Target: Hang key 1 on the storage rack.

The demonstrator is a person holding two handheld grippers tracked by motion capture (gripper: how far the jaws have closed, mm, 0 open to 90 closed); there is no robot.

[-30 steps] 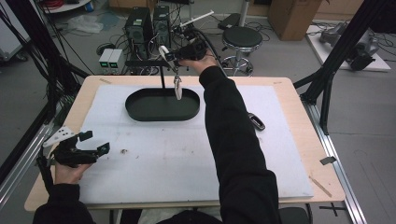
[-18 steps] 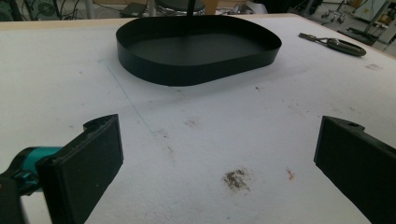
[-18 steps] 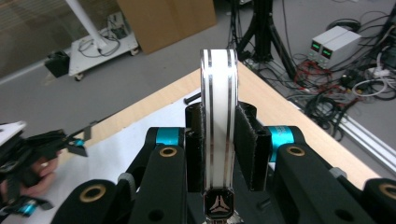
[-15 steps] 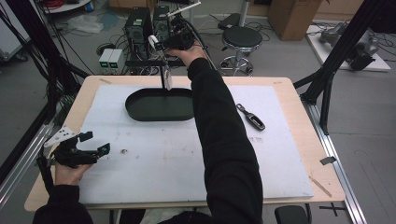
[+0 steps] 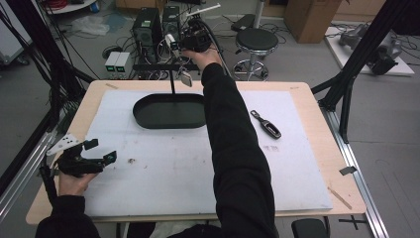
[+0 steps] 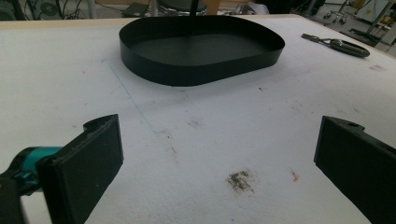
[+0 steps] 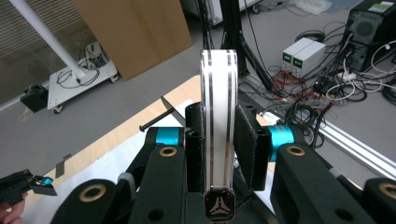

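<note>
My right gripper is raised beyond the table's far edge, above a thin black stand that rises from a black oval tray. In the right gripper view its jaws are shut on a white key fob with silver stripes, standing upright. A small silvery piece dangles below that hand, next to the stand's crossbar. My left gripper rests at the table's near left, open, with bare white mat between its jaws. The tray lies ahead of it.
A black key fob lies on the white mat right of the person's arm, also far right in the left gripper view as the fob. Computers, cables and a stool stand on the floor behind the table.
The right gripper has moved left and farther back with the white fob, from over the tray to above the stand's crossbar. The left gripper has stayed put.
</note>
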